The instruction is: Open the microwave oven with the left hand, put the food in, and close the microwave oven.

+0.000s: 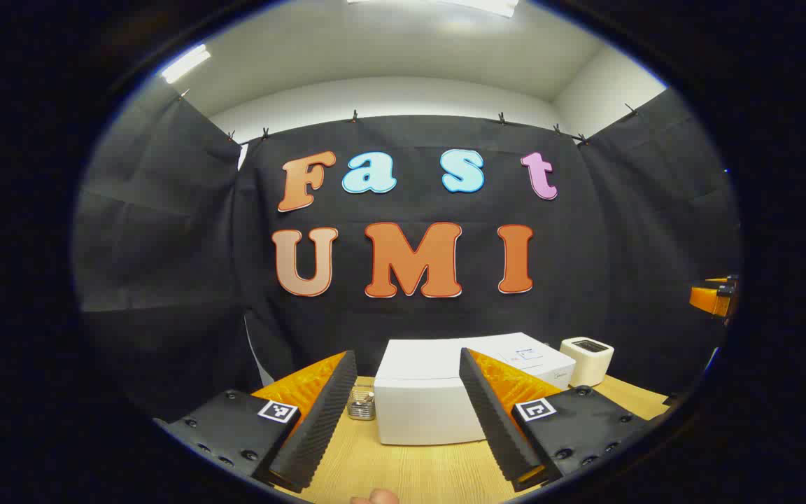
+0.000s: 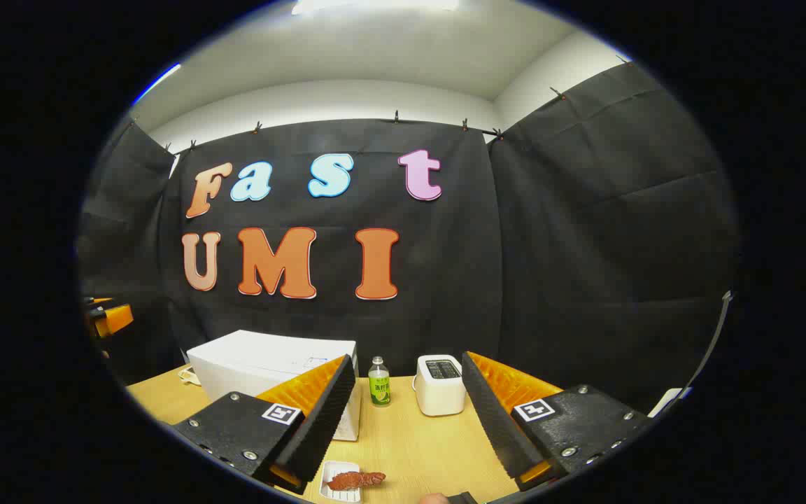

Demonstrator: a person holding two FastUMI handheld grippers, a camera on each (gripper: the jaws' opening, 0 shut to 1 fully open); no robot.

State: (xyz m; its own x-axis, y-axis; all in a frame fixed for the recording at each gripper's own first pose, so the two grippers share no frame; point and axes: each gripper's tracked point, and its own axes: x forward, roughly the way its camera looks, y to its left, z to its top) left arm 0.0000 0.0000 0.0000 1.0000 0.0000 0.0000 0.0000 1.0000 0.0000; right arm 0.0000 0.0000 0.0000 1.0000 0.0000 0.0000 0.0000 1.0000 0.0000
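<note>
We see the microwave oven point(image 1: 438, 399) standing shut on the bench point(image 1: 403, 469), straight ahead of the left gripper point(image 1: 406, 420), whose fingers are spread wide and empty. The right gripper point(image 2: 406, 420) is likewise parted, above the food point(image 2: 354, 480) in its small tray point(image 2: 340, 491)

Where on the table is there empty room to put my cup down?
Bare wood lies between the bottle and the toaster, running forward to the right of the food tray. More lies in front of the microwave. It is tight between the microwave and the small jar.
</note>
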